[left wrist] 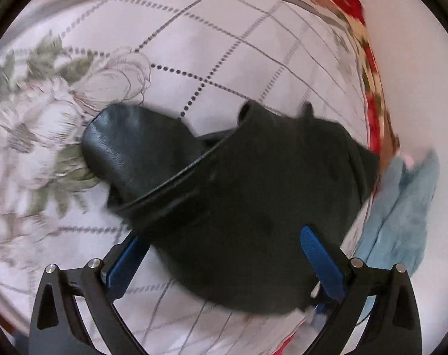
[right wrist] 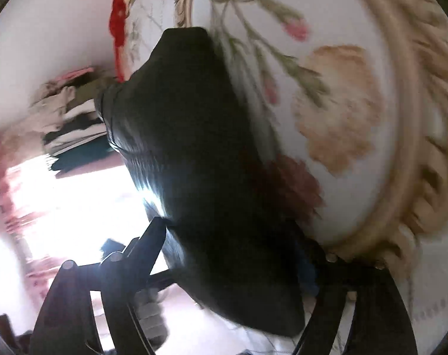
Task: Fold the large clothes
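1. Left wrist view. We judge the step to be mid-fold: the garment (left wrist: 238,183), dark and leather-like, fills the centre and lower middle of the frame over the sheet (left wrist: 194,44).
2. The left gripper (left wrist: 224,254) stands spread wide at the bottom of the frame; its blue pads (left wrist: 321,257) flank the cloth without pinching it, so we read it as released. A blue cloth (left wrist: 401,207) lies at the right edge.
3. Right wrist view. The garment (right wrist: 200,148) runs from the upper centre to the lower centre, between the fingers of the right gripper (right wrist: 238,266). The cloth hides the tips, so we cannot tell whether they grasp it.
4. A floral cover (right wrist: 342,118) fills the right half.
5. We judge that the next move calls for a firm pinch on an edge before the fold is carried over.
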A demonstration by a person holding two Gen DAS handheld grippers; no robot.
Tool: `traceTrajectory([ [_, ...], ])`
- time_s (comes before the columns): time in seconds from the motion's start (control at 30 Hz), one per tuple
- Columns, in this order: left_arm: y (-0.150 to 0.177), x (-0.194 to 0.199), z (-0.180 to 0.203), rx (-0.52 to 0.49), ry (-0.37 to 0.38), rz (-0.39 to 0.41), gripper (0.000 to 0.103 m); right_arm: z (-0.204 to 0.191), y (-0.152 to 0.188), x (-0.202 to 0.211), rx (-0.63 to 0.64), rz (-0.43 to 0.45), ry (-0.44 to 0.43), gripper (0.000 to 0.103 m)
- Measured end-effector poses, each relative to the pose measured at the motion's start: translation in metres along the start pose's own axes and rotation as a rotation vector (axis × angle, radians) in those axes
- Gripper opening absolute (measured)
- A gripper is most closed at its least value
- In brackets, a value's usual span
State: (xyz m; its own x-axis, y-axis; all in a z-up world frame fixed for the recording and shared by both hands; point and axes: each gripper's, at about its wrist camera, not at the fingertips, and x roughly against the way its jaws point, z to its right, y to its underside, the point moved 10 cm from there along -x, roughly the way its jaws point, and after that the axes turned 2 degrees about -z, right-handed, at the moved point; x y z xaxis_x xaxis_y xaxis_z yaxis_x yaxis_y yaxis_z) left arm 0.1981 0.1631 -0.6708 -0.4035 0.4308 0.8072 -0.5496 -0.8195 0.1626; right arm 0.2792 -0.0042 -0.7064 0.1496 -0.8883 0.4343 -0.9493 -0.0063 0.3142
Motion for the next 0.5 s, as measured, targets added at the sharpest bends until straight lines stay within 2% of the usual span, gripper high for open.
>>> traceTrajectory([
  [0.03,-0.004,-0.002,0.000,0.008,-0.006,0.024,0.082,-0.002,-0.002,-0.005,0.003,-0.022,-0.015,0.085],
  [0.07,-0.008,-0.002,0.002,0.003,-0.007,0.047,0.060,-0.003,-0.005,-0.009,-0.001,-0.040,-0.026,0.085],
  [0.17,-0.012,0.003,0.016,-0.059,-0.027,0.116,0.037,-0.010,-0.011,-0.018,0.016,-0.052,-0.035,0.081],
  [0.23,-0.020,0.011,0.028,-0.115,-0.061,0.174,0.030,-0.016,-0.011,-0.021,0.049,-0.014,-0.016,0.062],
  [0.33,-0.034,0.019,0.043,-0.155,-0.073,0.217,0.022,-0.030,-0.014,-0.021,0.069,0.072,-0.016,0.043],
  [0.5,-0.057,0.029,0.077,-0.225,-0.088,0.267,0.017,-0.066,-0.008,-0.002,0.123,0.135,-0.018,0.036],
])
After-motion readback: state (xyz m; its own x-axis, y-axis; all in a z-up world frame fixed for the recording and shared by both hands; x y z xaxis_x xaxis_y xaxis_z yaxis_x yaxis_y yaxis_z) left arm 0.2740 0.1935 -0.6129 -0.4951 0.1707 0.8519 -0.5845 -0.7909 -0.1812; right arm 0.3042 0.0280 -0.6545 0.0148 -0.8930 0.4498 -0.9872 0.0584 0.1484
